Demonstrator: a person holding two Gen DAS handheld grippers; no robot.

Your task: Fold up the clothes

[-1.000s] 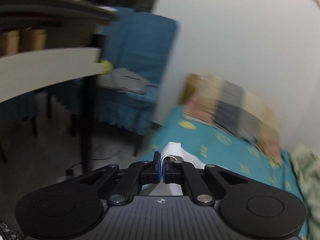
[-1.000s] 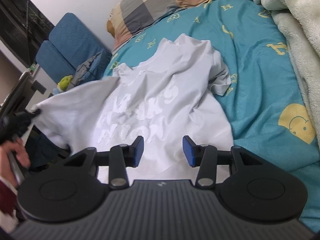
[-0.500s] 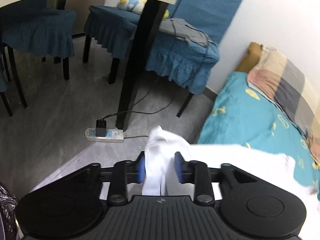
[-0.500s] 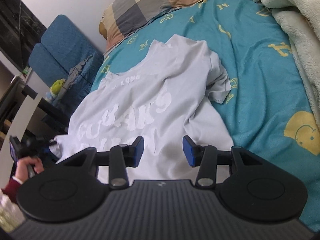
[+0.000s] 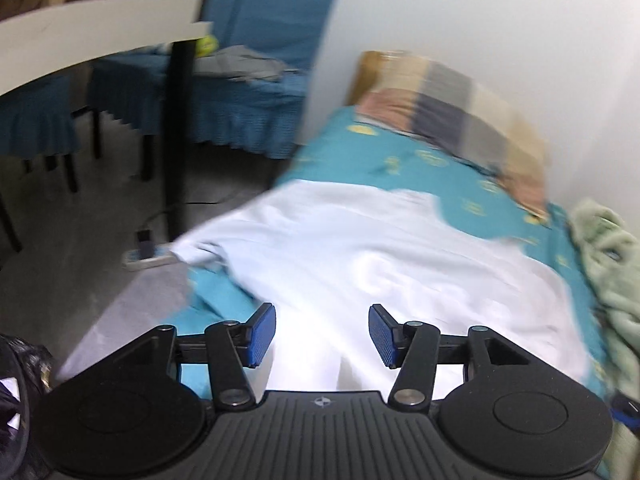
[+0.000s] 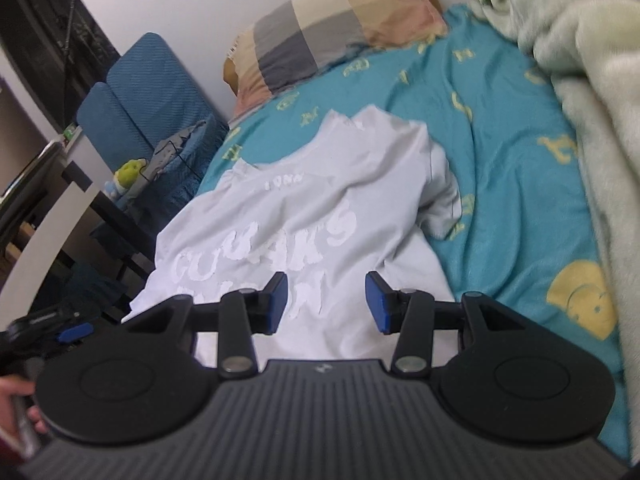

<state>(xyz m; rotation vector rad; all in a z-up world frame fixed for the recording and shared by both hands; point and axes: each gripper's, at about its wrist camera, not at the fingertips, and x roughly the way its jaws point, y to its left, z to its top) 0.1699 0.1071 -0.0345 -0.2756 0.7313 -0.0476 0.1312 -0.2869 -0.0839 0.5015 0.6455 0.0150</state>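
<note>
The left wrist view is smeared with motion blur, and the white T-shirt [image 5: 360, 264] glares to blank white just ahead of the camera. The right wrist view is sharper and evenly, softly lit, with only faint shadows in the shirt's folds. Both bend strongly at the fisheye edges.

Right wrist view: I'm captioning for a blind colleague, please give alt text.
A white T-shirt with white lettering lies spread on a teal bedsheet, beyond the open, empty right gripper. A checked pillow sits behind, a pale green blanket at right.
</note>
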